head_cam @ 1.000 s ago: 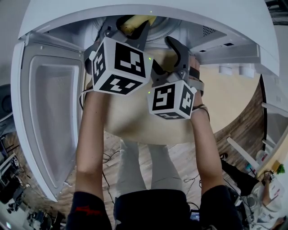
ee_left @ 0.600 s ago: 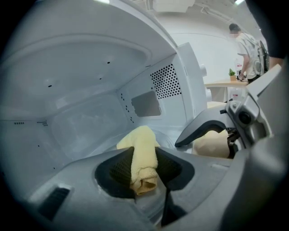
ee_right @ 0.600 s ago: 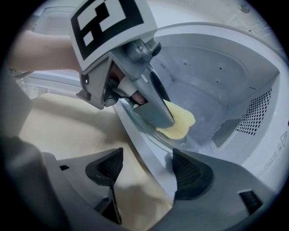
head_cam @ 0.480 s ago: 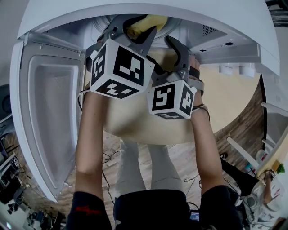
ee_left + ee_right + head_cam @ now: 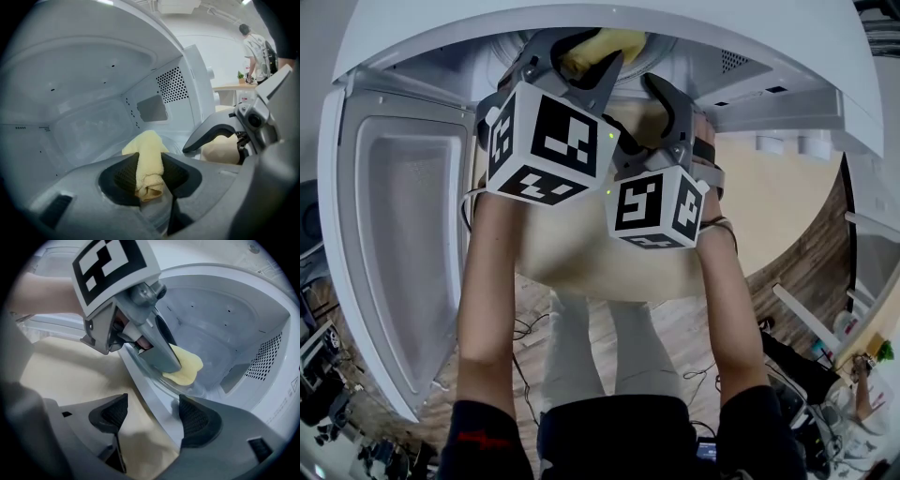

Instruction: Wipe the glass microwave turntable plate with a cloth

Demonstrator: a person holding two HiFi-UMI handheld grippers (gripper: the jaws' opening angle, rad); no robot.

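Inside the microwave point(image 5: 84, 79), the left gripper point(image 5: 149, 180) is clamped on the cloth point(image 5: 150, 159), whose free end rests on the plate point(image 5: 194, 390) directly below. The right gripper point(image 5: 152, 416) gapes empty at the microwave's front sill, farther from the plate.
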